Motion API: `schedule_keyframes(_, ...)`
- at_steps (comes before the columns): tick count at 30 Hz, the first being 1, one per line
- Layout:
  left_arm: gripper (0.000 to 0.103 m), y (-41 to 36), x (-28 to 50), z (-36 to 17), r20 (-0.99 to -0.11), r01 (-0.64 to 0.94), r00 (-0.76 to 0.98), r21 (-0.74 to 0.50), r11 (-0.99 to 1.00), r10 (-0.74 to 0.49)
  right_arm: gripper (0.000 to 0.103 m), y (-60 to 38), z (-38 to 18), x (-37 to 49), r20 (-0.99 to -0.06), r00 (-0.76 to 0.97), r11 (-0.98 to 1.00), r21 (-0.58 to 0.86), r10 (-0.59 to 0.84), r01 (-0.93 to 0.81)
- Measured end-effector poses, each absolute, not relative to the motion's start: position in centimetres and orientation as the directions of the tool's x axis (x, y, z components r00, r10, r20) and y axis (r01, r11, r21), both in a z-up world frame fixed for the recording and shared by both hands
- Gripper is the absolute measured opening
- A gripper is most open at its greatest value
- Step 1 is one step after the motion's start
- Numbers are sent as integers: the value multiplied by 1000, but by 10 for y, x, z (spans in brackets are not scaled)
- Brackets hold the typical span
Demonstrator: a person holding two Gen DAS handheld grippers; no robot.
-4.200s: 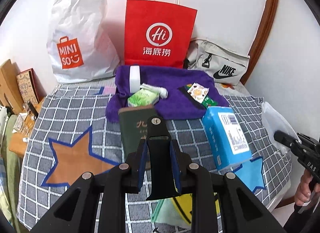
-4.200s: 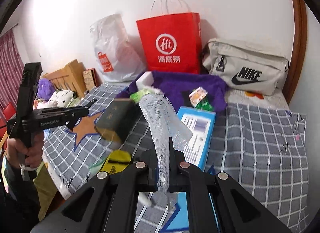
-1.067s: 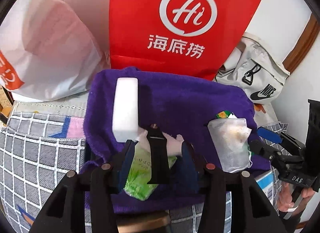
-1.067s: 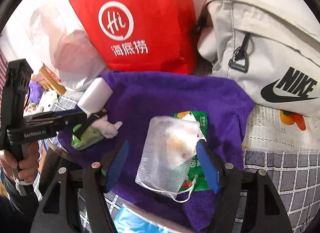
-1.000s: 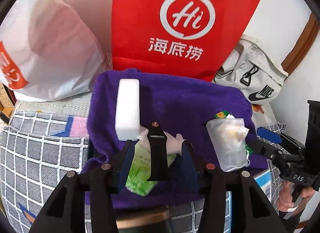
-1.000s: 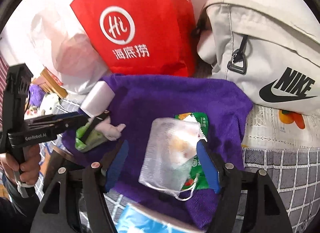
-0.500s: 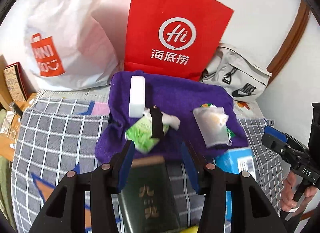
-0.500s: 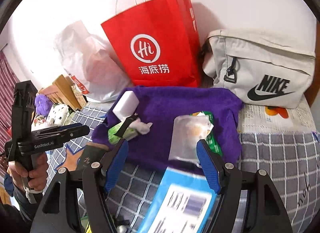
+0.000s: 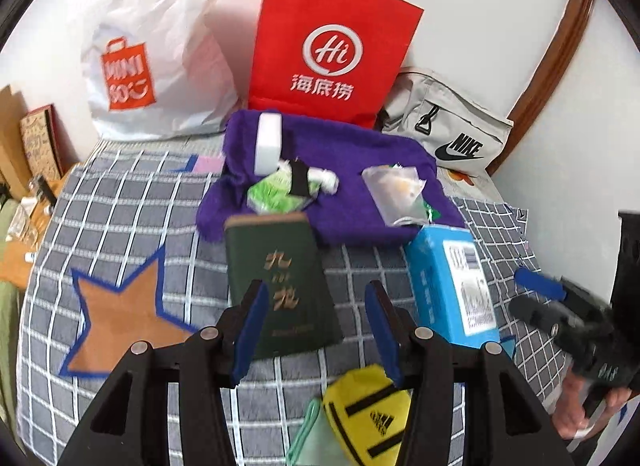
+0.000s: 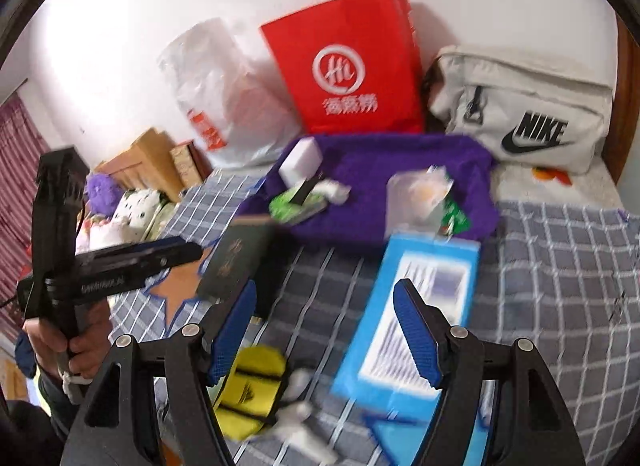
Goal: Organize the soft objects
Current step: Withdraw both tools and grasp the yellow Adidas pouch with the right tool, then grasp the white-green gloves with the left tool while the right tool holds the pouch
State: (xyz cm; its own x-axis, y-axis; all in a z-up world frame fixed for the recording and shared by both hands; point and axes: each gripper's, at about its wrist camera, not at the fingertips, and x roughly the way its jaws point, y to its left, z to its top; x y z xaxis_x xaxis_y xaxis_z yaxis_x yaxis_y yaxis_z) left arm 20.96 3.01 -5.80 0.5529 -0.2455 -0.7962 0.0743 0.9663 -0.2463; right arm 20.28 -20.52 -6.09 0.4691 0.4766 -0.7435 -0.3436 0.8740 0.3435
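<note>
A purple towel lies at the back of the checked bed cover. On it are a white foam block, a green tissue pack with a black strap across it, and a clear mesh pouch. My left gripper is open and empty above a dark green booklet. My right gripper is open and empty above a blue box. A yellow sock lies near the front edge.
A red paper bag, a white plastic bag and a grey Nike bag stand against the wall. A wooden rack with clutter is at the left. The right gripper shows at the left view's right edge.
Both grippers have opened, left the strap and the mesh pouch on the purple towel, and pulled back toward the front of the bed.
</note>
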Motion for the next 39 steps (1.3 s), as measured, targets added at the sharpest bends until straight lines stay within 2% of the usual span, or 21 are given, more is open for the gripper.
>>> schedule_keyframes(3, 49, 38, 197, -68, -805, 48, 546, -246, 968, -232, 76, -194, -76, 185, -759, 428, 865, 362, 490, -348)
schedule_keyframes(8, 49, 53, 179, -84, -814, 19, 536, -254, 967, -224, 76, -163, -103, 164, -795, 347, 850, 365, 497, -380)
schedule_keyframes(17, 50, 78, 159, -109, -824, -12, 514, -283, 959, -237, 77, -113, -131, 153, -873, 269, 861, 269, 408, -431)
schedule_keyframes(20, 50, 84, 157, -114, -823, -18, 511, -298, 954, -247, 83, -101, -135, 152, -896, 279, 875, 200, 345, -440)
schedule_keyframes(29, 50, 89, 154, -125, -822, -14, 498, -328, 945, -278, 83, -83, -158, 147, -938, 267, 891, 83, 221, -446)
schedule_keyframes(32, 50, 90, 152, -129, -825, -13, 490, -328, 945, -280, 82, -84, -159, 147, -935, 276, 892, 81, 222, -444)
schedule_keyframes(36, 50, 91, 150, -131, -830, -19, 488, -320, 947, -271, 73, -93, -149, 146, -918, 304, 892, 101, 254, -440)
schedule_keyframes(39, 50, 91, 150, -132, -832, -21, 484, -319, 947, -270, 73, -105, -132, 147, -889, 335, 894, 155, 312, -421)
